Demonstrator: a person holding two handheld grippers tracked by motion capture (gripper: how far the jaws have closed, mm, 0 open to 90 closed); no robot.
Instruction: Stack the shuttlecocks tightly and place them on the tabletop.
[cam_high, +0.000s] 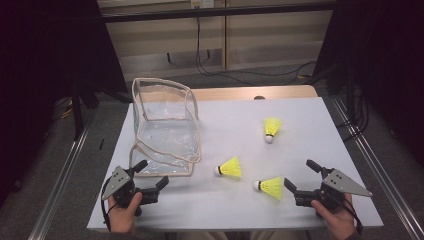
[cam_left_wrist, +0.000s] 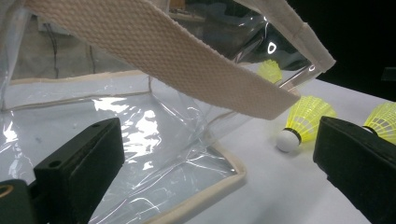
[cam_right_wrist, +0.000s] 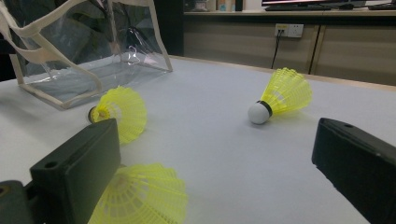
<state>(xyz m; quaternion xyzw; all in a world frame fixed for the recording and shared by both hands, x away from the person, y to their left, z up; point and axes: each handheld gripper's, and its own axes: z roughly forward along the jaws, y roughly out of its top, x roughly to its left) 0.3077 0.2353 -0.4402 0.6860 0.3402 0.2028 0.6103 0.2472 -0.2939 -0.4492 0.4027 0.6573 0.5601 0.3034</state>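
On the white surface (cam_high: 225, 210) both hand-held grippers — left (cam_high: 150, 175), right (cam_high: 299, 176) — gape empty; next, judging, right closes on nearest yellow shuttlecock (cam_high: 270, 187) — for the clear bag (cam_high: 165, 125)

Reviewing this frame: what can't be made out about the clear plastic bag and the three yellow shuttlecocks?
- Clear plastic bag with beige trim: the left gripper view crops it at the top and left edges, and glare on the plastic hides whether anything lies inside.
- Nearest yellow shuttlecock: in the right gripper view its cork is behind the right gripper's black jaw, and the bottom edge cuts its skirt.
- Farthest yellow shuttlecock: seen through plastic, partly behind the woven strap.
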